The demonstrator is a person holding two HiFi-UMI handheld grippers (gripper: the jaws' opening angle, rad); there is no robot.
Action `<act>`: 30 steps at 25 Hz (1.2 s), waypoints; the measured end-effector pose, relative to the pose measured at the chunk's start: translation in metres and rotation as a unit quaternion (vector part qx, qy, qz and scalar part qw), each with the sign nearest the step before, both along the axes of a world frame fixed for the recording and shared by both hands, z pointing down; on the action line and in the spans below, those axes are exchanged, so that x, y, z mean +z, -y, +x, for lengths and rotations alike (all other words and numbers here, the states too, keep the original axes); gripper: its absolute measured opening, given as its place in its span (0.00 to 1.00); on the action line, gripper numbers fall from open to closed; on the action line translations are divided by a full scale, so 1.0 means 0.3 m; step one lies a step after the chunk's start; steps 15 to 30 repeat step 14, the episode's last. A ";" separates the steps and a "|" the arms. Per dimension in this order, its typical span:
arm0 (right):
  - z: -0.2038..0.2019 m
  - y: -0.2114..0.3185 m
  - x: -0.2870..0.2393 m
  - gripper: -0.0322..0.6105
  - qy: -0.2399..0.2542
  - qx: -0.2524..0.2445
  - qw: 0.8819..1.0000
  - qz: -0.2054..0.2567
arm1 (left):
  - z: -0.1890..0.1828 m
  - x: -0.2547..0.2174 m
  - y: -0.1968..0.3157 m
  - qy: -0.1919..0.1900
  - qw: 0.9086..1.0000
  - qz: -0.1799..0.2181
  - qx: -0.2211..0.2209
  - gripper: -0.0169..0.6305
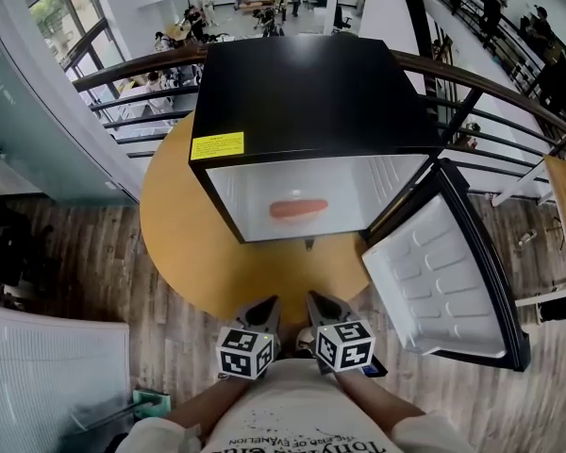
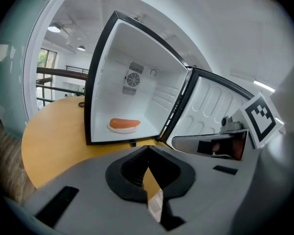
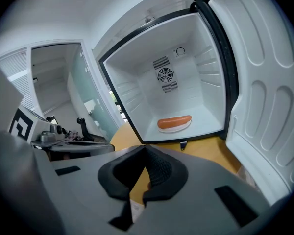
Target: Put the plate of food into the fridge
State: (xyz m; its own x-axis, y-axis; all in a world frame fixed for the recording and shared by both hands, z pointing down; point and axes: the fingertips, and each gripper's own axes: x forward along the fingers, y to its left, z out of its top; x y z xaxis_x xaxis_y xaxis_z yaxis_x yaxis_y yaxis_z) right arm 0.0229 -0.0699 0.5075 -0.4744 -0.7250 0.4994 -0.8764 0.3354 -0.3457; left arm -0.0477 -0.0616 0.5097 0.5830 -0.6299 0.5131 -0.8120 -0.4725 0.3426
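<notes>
Plate of food (image 1: 298, 209) inside fridge (image 1: 302, 83); fridge on table (image 1: 179, 243); door (image 1: 443, 281) right.

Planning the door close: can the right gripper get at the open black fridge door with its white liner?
Probably yes. The black fridge door stands swung wide; nothing visible lies between it and the right gripper, whose jaws are shut and empty.
</notes>
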 end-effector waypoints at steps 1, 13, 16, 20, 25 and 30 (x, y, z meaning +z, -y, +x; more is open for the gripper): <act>-0.001 0.002 0.000 0.09 0.000 -0.001 1.000 0.000 | 0.001 -0.001 0.002 0.000 1.000 0.001 0.000 0.06; -0.024 0.008 -0.008 0.09 0.011 -0.010 1.000 0.001 | -0.006 0.001 0.010 -0.002 1.000 -0.002 -0.003 0.06; -0.025 0.007 -0.009 0.09 0.011 -0.010 1.000 0.000 | -0.007 0.001 0.009 -0.002 1.000 -0.003 -0.004 0.06; -0.025 0.007 -0.009 0.09 0.011 -0.010 1.000 0.000 | -0.007 0.001 0.009 -0.002 1.000 -0.003 -0.004 0.06; -0.025 0.007 -0.009 0.09 0.011 -0.010 1.000 0.000 | -0.007 0.001 0.009 -0.002 1.000 -0.003 -0.004 0.06; -0.025 0.007 -0.009 0.09 0.011 -0.010 1.000 0.000 | -0.007 0.001 0.009 -0.002 1.000 -0.003 -0.004 0.06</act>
